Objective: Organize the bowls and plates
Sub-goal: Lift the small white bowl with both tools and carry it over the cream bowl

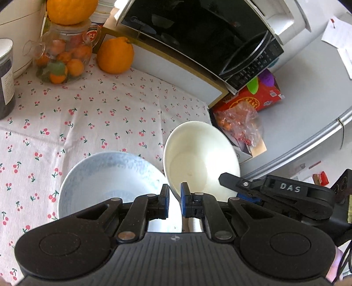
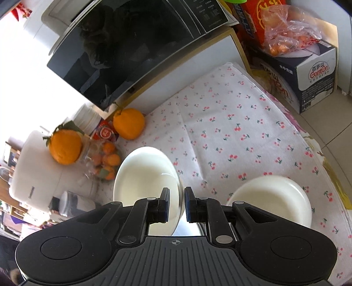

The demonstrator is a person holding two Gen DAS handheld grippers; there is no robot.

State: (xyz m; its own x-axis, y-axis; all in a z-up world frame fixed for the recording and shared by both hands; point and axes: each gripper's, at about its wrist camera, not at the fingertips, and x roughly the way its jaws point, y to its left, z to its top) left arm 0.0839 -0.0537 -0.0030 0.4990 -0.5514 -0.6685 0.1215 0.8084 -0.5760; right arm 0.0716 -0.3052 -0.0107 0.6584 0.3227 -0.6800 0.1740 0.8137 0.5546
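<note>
Nearest the left wrist lens, left gripper [image 1: 175, 201] clamped narrow on the near rim of a white bowl [image 1: 198, 158]; bowl tilted, mouth toward the lens, hanging over the right edge of the cherry-print tablecloth [image 1: 88, 123]; pale blue bowl [image 1: 105, 178] just beside it at nine o'clock, seated on the cloth, whether the two rims touch not clear; right gripper [image 1: 228, 179] reaching in from three o'clock, its tip at the white bowl's far-right rim, jaw state unreadable from this side; large orange [image 1: 115, 56] at eleven o'clock against a dark-doored microwave [image 1: 198, 30] on its white stand; glass jar of small fruit [image 1: 63, 57] at ten o'clock with a second orange [image 1: 70, 10] perched on top; red carton [image 1: 253, 99] and a plastic bag of fruit [image 1: 239, 123] at two o'clock.

Seen from the right wrist, jaws drawn narrow on the edge of a white plate [image 2: 147, 176], tipped up off the cloth and slightly blurred; another white plate [image 2: 275, 198] lying flat at three o'clock, well apart from the first; orange, jar and microwave spread from nine to twelve o'clock; dark printed box [image 2: 312, 79] at one o'clock beyond the cloth's corner.
</note>
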